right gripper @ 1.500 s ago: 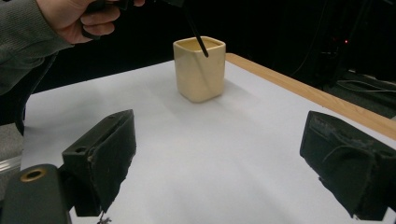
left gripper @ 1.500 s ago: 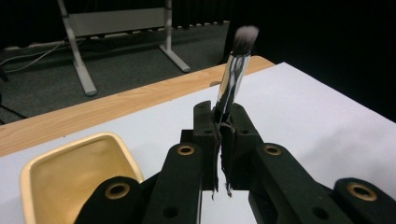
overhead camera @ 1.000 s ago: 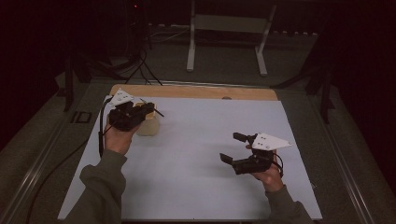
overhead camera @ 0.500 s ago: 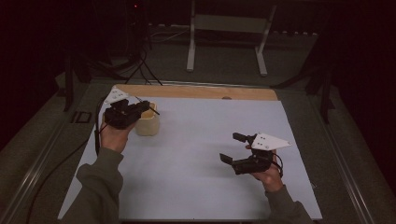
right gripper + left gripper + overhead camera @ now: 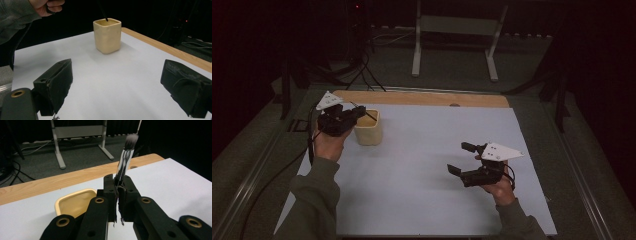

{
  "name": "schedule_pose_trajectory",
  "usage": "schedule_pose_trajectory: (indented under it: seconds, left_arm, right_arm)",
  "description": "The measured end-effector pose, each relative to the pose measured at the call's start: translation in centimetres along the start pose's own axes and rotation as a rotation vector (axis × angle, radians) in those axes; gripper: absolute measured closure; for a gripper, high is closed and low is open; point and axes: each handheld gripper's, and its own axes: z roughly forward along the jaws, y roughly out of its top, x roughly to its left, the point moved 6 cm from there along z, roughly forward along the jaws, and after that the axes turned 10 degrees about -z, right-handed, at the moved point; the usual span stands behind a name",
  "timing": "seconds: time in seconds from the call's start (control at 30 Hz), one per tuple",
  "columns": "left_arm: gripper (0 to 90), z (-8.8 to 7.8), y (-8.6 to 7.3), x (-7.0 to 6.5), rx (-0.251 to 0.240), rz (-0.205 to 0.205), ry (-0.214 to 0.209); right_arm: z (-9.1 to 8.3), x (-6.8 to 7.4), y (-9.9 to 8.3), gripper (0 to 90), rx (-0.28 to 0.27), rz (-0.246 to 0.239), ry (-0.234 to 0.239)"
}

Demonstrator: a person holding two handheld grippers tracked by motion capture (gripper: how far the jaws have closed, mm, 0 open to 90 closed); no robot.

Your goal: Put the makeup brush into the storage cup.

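My left gripper point(image 5: 343, 119) is shut on a thin makeup brush point(image 5: 126, 157), whose dark bristle head rises above the closed jaws. It hovers at the left rim of a cream square cup point(image 5: 368, 129) on the white sheet point(image 5: 422, 150). The same cup point(image 5: 75, 203) lies just below and left of the jaws. From the right gripper view, the brush's thin black end point(image 5: 103, 13) points down at the mouth of the cup point(image 5: 107, 35). My right gripper point(image 5: 460, 158) rests at the right of the sheet, open and holding nothing, its jaws point(image 5: 120, 82) far apart.
A wooden strip point(image 5: 422, 98) runs along the far edge of the sheet. A metal stand point(image 5: 454, 42) and cables point(image 5: 362, 70) sit on the floor beyond. A cable point(image 5: 272, 175) trails from the left gripper off the table's left side.
The left gripper has shifted slightly left and tilted, uncovering more of the cup, with the brush still in its jaws. The right gripper has stayed in place.
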Motion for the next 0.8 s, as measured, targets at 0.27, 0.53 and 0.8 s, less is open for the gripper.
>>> schedule_pose_trajectory:
  seconds: [0.27, 0.53, 0.8]
  left_arm:
    - [86.2, -0.1, 0.0, 0.6, 0.007, 0.015, 0.033]
    - [86.2, -0.2, 0.0, 1.3, 0.009, 0.017, 0.063]
    - [86.2, -0.2, 0.0, 1.7, 0.019, 0.033, 0.098]
  right_arm:
    - [0.0, 0.0, 0.0, 10.5, 0.001, -0.001, 0.001]
    - [0.0, 0.0, 0.0, 10.5, 0.002, -0.003, 0.001]
    - [0.0, 0.0, 0.0, 10.5, 0.003, 0.0, 0.0]
